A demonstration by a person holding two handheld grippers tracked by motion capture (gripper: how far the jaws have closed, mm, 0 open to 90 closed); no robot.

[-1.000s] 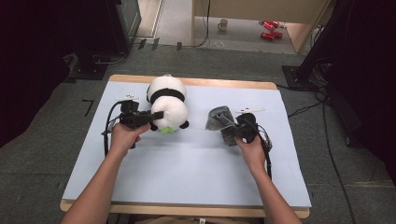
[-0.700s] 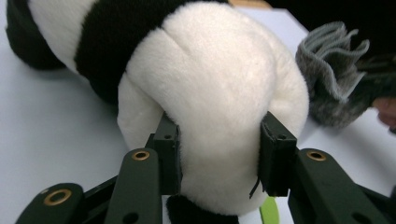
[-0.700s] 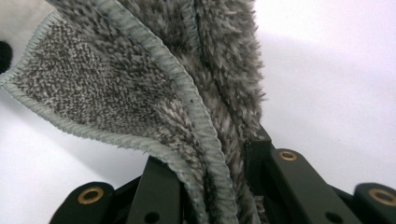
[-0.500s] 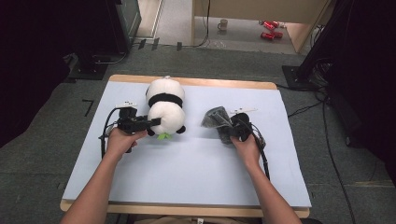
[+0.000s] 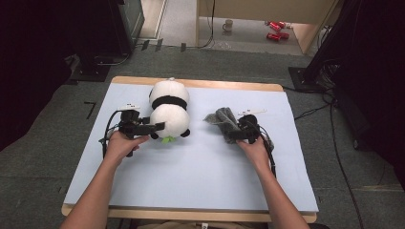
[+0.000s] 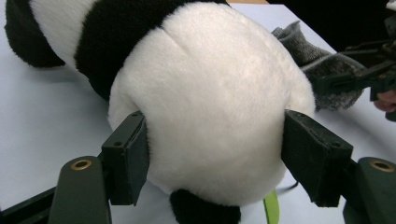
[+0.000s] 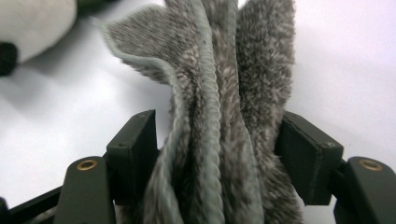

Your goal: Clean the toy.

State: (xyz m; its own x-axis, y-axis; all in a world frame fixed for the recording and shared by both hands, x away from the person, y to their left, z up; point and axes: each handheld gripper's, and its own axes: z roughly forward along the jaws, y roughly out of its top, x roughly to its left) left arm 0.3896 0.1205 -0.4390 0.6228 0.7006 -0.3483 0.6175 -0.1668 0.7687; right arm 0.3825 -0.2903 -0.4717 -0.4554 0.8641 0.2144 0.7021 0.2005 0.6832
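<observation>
A black and white panda plush [image 5: 168,106] lies on the pale blue table top [image 5: 191,181], left of centre. My left gripper [image 5: 159,127] comes at it from the left; in the left gripper view its pads [image 6: 127,163] press both sides of the panda's white rump [image 6: 210,93]. A green tag [image 6: 271,210] pokes out below the plush. Right of the panda lies a bunched grey towel [image 5: 218,118]. My right gripper [image 5: 230,135] is shut on it, with folds of the towel [image 7: 219,116] squeezed between both jaws.
The table's wooden rim [image 5: 191,83] shows along the far edge. Cables [image 5: 334,143] trail off the right side. On the floor beyond stand black equipment [image 5: 100,43], a mug [image 5: 228,25] and red cans [image 5: 274,28].
Both hands shifted slightly left and toward the person. The panda and the towel moved a little with them. Both grips stay the same.
</observation>
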